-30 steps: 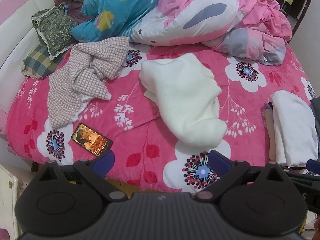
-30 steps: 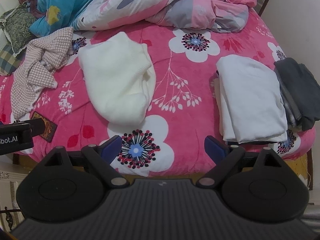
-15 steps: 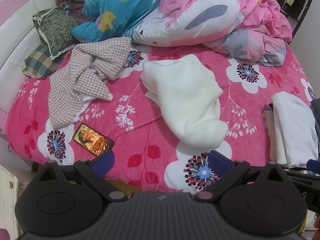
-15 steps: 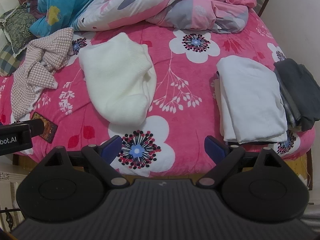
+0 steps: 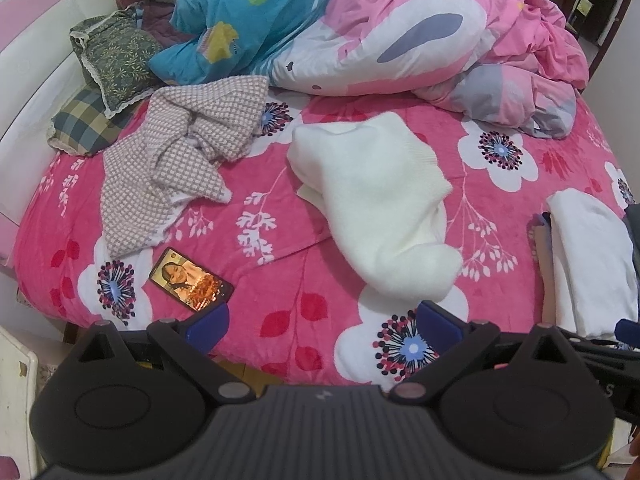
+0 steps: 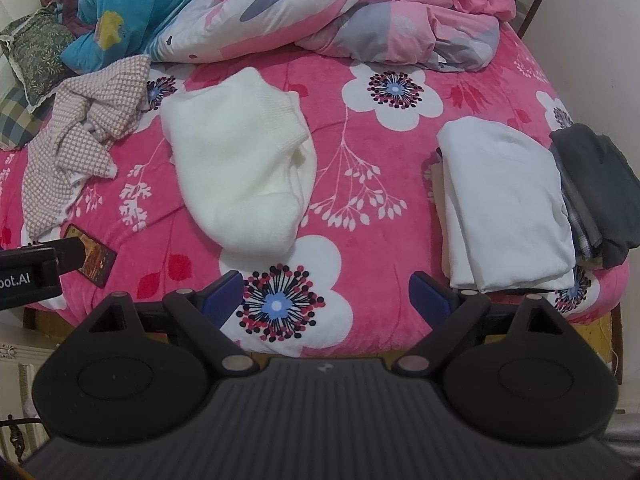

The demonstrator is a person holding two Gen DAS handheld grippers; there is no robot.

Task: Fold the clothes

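A cream knit sweater (image 5: 376, 208) (image 6: 240, 172) lies loosely bunched in the middle of the pink flowered bed. A checked brown-and-white garment (image 5: 180, 160) (image 6: 80, 132) is crumpled to its left. At the right edge sit a folded white garment (image 6: 508, 200) (image 5: 588, 264) and a folded dark one (image 6: 600, 184). My left gripper (image 5: 322, 322) hovers open above the bed's near edge, nothing between its blue pads. My right gripper (image 6: 326, 294) is open too, over a flower print in front of the sweater, holding nothing.
A phone (image 5: 191, 280) (image 6: 94, 258) with a lit screen lies near the bed's front left. A rumpled pink duvet (image 5: 420, 40) and blue pillow (image 5: 240, 20) fill the back. Green and plaid cushions (image 5: 108, 80) sit at the far left. The bed edge (image 6: 360, 344) drops off just below my grippers.
The left wrist view has shifted slightly, so the bed's contents sit a little lower and to the right. The right gripper has kept still. Both stay open.
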